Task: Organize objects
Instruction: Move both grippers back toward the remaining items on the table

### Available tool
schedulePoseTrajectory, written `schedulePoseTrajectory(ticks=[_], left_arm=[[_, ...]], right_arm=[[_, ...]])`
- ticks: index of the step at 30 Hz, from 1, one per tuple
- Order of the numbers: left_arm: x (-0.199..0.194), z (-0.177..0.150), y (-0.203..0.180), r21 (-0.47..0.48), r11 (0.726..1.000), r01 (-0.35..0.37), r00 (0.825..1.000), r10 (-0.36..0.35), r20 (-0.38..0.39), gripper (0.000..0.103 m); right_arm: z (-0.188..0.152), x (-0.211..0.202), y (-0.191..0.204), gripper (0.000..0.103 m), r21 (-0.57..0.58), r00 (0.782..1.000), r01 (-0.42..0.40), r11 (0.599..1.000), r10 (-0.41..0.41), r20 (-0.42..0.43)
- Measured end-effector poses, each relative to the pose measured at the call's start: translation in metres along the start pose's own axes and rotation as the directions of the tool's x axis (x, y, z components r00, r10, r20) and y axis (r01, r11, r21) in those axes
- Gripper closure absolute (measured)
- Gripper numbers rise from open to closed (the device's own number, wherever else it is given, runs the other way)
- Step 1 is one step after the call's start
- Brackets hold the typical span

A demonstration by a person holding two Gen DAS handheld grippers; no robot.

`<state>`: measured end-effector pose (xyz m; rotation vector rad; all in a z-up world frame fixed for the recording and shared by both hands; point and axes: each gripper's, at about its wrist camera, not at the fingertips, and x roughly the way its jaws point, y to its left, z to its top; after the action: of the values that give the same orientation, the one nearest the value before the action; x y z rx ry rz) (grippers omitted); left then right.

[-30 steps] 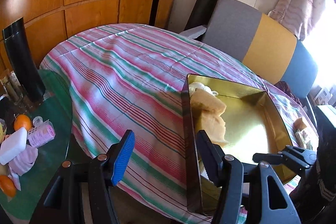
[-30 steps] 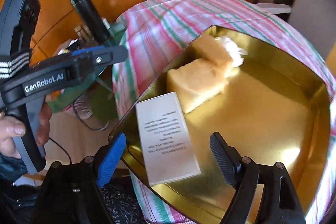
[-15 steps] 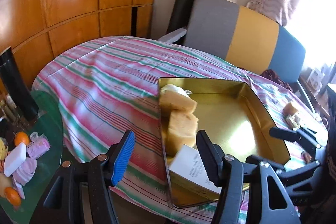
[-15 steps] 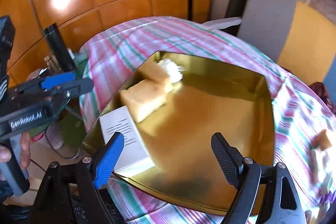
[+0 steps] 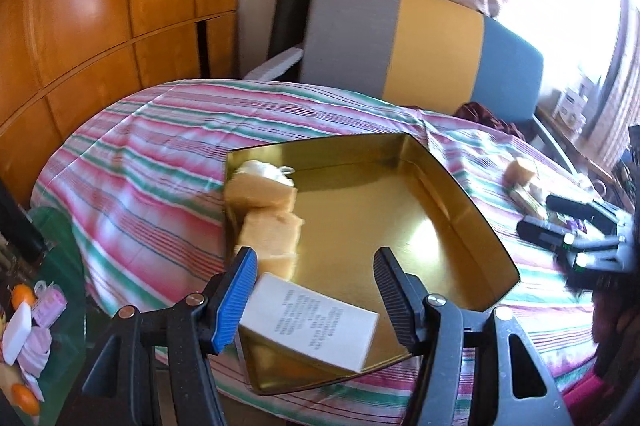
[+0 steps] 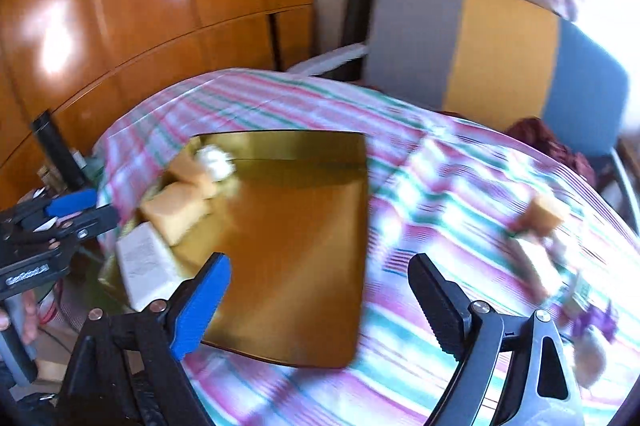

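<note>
A gold tin tray [image 5: 456,194] [image 6: 296,226] lies on the striped tablecloth. It holds two yellow sponges [image 5: 260,192] [image 5: 272,230], a white wad [image 5: 260,168] and a printed white box [image 5: 308,322] [image 6: 144,266] at its near left corner. My left gripper [image 5: 316,302] [image 6: 94,208] hovers open above that corner, gripping nothing. My right gripper [image 6: 320,302] [image 5: 538,215] is over the tray's near right edge, its jaws opening and empty. Another yellow sponge [image 5: 520,170] [image 6: 544,212] and small loose items lie on the cloth to the right.
A chair [image 5: 432,46] with a grey, yellow and blue back stands behind the table. Wooden panels [image 5: 100,18] line the left wall. Low at the left, a green glass table [image 5: 68,306] carries oranges, pink rollers and a white bar. A person's hand [image 6: 24,326] grips the left handle.
The right gripper pulled back and rightward from the white box, which stays in the tray, and its jaws widened. The left gripper shifted right, over the tray's near corner.
</note>
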<state>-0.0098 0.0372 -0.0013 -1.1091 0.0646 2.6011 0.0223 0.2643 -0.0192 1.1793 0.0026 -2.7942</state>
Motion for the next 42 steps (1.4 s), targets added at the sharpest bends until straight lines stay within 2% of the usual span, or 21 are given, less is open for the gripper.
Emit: schedulePoseTrajectory(ticks=[5,10,13,15,18,20,21,22,24,25,29,33,38,42], left_arm=[[0.006,0.0,-0.024,0.049,0.997,0.054,0.998,-0.053,-0.013,0.041],[0.011,0.003,-0.044,0.075,0.991,0.108,0.994,-0.106,-0.036,0.041],[0.016,0.006,-0.059,0.095,0.985,0.147,0.988,-0.142,-0.061,0.042],[0.018,0.008,-0.072,0.122,0.979,0.166,0.985,-0.158,-0.069,0.042],[0.02,0.012,-0.1,0.176,0.967,0.184,0.982,-0.172,-0.08,0.042],[0.022,0.016,-0.116,0.199,0.957,0.209,0.977,-0.194,-0.092,0.042],[0.024,0.017,-0.128,0.212,0.95,0.229,0.972,-0.212,-0.102,0.042],[0.026,0.019,-0.136,0.22,0.945,0.241,0.969,-0.221,-0.109,0.042],[0.029,0.021,-0.156,0.238,0.932,0.272,0.961,-0.248,-0.126,0.042],[0.03,0.022,-0.165,0.244,0.925,0.29,0.955,-0.264,-0.135,0.042],[0.041,0.027,-0.205,0.253,0.897,0.362,0.928,-0.321,-0.191,0.042],[0.058,0.032,-0.235,0.235,0.886,0.4,0.906,-0.345,-0.244,0.042],[0.087,0.036,-0.268,0.202,0.887,0.415,0.888,-0.346,-0.304,0.042],[0.117,0.041,-0.287,0.137,0.895,0.425,0.862,-0.354,-0.362,0.042]], right_arm=[[-0.009,-0.015,-0.061,0.012,0.093,0.991,0.133,0.987,-0.131,-0.02],[-0.021,-0.047,-0.142,0.011,0.231,0.954,0.297,0.926,-0.296,-0.039],[-0.034,-0.068,-0.196,0.01,0.365,0.919,0.381,0.85,-0.392,-0.048],[-0.047,-0.078,-0.23,0.009,0.449,0.883,0.441,0.777,-0.466,-0.06],[-0.077,-0.088,-0.275,0.009,0.571,0.848,0.471,0.672,-0.523,-0.085],[-0.099,-0.088,-0.297,0.009,0.648,0.836,0.478,0.592,-0.533,-0.13],[-0.108,-0.089,-0.31,0.009,0.701,0.843,0.467,0.538,-0.51,-0.17],[-0.113,-0.092,-0.319,0.009,0.74,0.852,0.441,0.508,-0.496,-0.167],[-0.118,-0.099,-0.33,0.009,0.77,0.845,0.429,0.472,-0.511,-0.158],[-0.119,-0.102,-0.331,0.009,0.775,0.842,0.43,0.463,-0.516,-0.159],[-0.123,-0.107,-0.331,0.009,0.81,0.861,0.382,0.445,-0.489,-0.137],[-0.127,-0.11,-0.329,0.007,0.828,0.868,0.358,0.431,-0.48,-0.125],[-0.135,-0.113,-0.333,0.006,0.863,0.884,0.315,0.395,-0.454,-0.114],[-0.137,-0.11,-0.335,0.006,0.873,0.896,0.293,0.389,-0.43,-0.109]])
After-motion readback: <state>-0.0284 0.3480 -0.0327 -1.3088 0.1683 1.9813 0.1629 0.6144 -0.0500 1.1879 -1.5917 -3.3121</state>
